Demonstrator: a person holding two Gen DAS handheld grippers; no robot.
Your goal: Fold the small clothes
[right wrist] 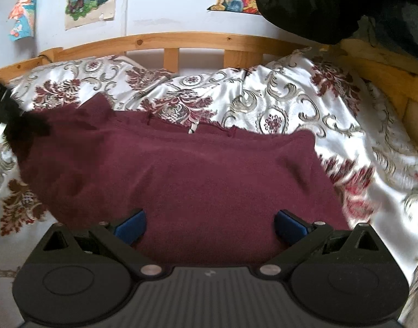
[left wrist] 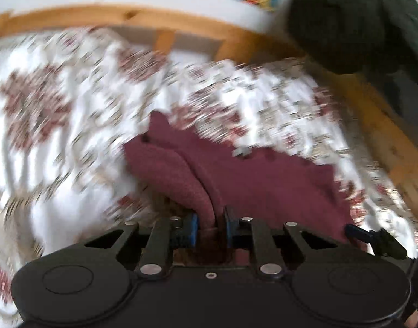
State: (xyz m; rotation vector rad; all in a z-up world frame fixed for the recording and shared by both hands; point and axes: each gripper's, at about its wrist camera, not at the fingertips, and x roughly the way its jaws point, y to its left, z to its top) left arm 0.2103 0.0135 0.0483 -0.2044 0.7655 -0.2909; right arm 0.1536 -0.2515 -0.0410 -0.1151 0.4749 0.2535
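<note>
left gripper (left wrist: pixel 211 225): blue pads pinched on a raised fold of the dark red knitted garment (left wrist: pixel 263 175)
right gripper (right wrist: pixel 210 225): fingers wide apart above the garment
garment: spread on the white floral bedspread (right wrist: pixel 277 95)
beyond: pine bed rail (right wrist: pixel 181 39)

A wooden-framed bed (right wrist: pixel 181 39) was covered by a white bedspread (right wrist: pixel 291 104) patterned with maroon flowers and grey scrolls. A maroon garment (right wrist: pixel 195 180) was spread flat on the bedspread, directly ahead of the right gripper's fingers. The frame's slatted rail was seen beyond the garment, against the wall.
</note>
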